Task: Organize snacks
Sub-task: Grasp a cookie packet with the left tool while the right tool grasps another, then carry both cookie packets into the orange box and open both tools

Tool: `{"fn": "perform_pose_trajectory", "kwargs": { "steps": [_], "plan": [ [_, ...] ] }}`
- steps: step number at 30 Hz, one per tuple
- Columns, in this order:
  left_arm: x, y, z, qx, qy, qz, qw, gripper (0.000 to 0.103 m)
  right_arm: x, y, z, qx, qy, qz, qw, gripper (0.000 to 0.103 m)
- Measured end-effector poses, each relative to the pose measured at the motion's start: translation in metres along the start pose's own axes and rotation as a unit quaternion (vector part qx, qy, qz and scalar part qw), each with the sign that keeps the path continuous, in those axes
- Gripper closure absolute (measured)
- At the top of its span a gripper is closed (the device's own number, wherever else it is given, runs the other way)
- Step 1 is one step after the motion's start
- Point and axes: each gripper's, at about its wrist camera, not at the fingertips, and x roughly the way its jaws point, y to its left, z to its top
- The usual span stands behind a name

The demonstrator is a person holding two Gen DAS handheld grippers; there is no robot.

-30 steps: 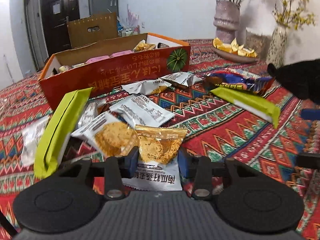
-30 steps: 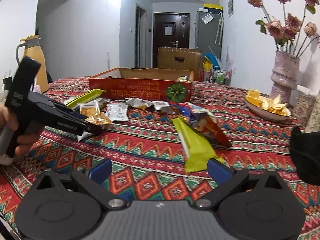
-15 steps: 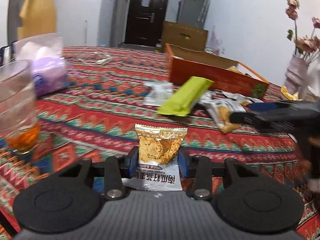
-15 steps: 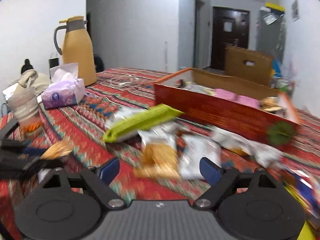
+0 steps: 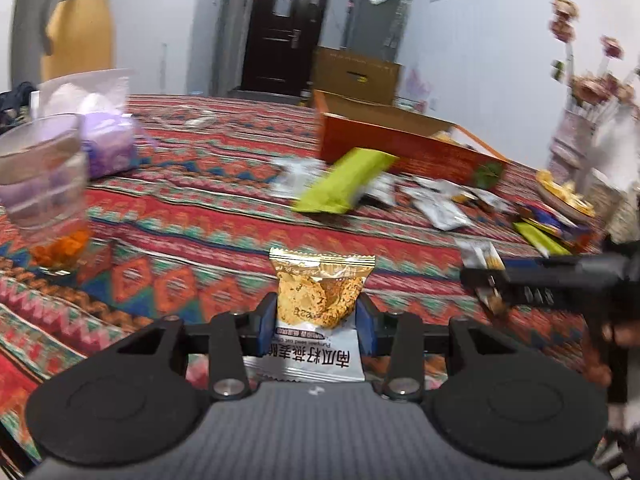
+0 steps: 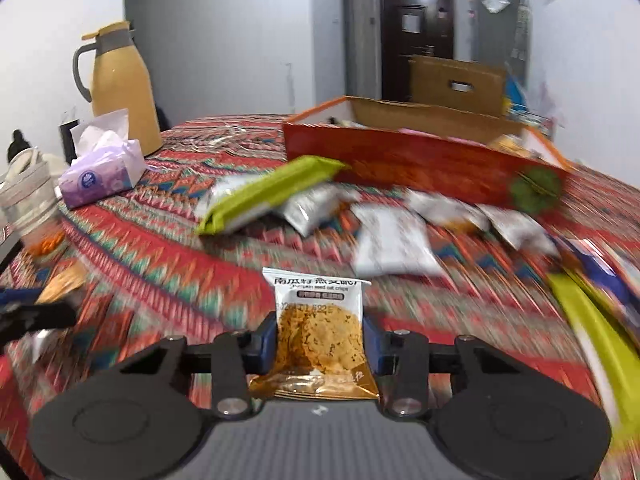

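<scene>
Left wrist view: the left claw (image 5: 316, 322) is clamped on a cracker packet (image 5: 318, 312) with its gold end pointing away. Ahead and to the right lie a green packet (image 5: 344, 186), loose silver packets (image 5: 440, 208) and the orange box (image 5: 404, 148). A glass (image 5: 44, 184) stands far left.

Right wrist view: the right claw (image 6: 320, 344) has just been closing, and its blue pads now press a second cracker packet (image 6: 320, 328), white end forward. The green packet (image 6: 268, 196) lies ahead to the left, touching the orange box (image 6: 420, 160). A tissue pack (image 6: 102, 172) sits far left.
</scene>
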Motion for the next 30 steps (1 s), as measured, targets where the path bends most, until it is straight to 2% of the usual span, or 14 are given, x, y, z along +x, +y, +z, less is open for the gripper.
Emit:
{"fn": "perform_pose_trajectory", "kwargs": {
  "steps": [4,9,12,18,20,24,27,30],
  "plan": [
    [-0.005,-0.035,-0.010,0.031,0.009,-0.029,0.9991,0.062,-0.051,-0.012,-0.042,0.010,0.005,-0.039,0.999,0.061],
    [-0.008,-0.070,-0.016,0.058,0.014,-0.046,0.9972,0.062,-0.092,-0.032,-0.069,0.033,-0.003,-0.065,0.997,0.061],
    [-0.011,-0.083,-0.016,0.063,0.011,-0.049,0.9967,0.062,-0.099,-0.040,-0.074,0.044,-0.010,-0.069,0.997,0.061],
    [-0.015,-0.094,-0.009,0.074,0.008,-0.050,0.9960,0.062,-0.093,-0.046,-0.073,0.044,-0.018,-0.052,0.998,0.062],
    [-0.011,-0.091,0.001,0.067,0.007,-0.053,0.9963,0.062,-0.090,-0.048,-0.065,0.045,-0.023,-0.043,0.998,0.062],
    [0.002,-0.080,0.048,0.060,-0.020,-0.065,0.9958,0.062,-0.088,-0.058,-0.032,0.031,-0.044,-0.019,0.998,0.062],
    [0.022,-0.074,0.098,0.071,-0.058,-0.060,0.9940,0.062,-0.083,-0.073,0.012,0.009,-0.068,-0.003,0.998,0.062],
    [0.056,-0.068,0.151,0.077,-0.077,-0.044,0.9930,0.062,-0.069,-0.090,0.065,-0.021,-0.090,-0.014,0.996,0.062]
  ]
}}
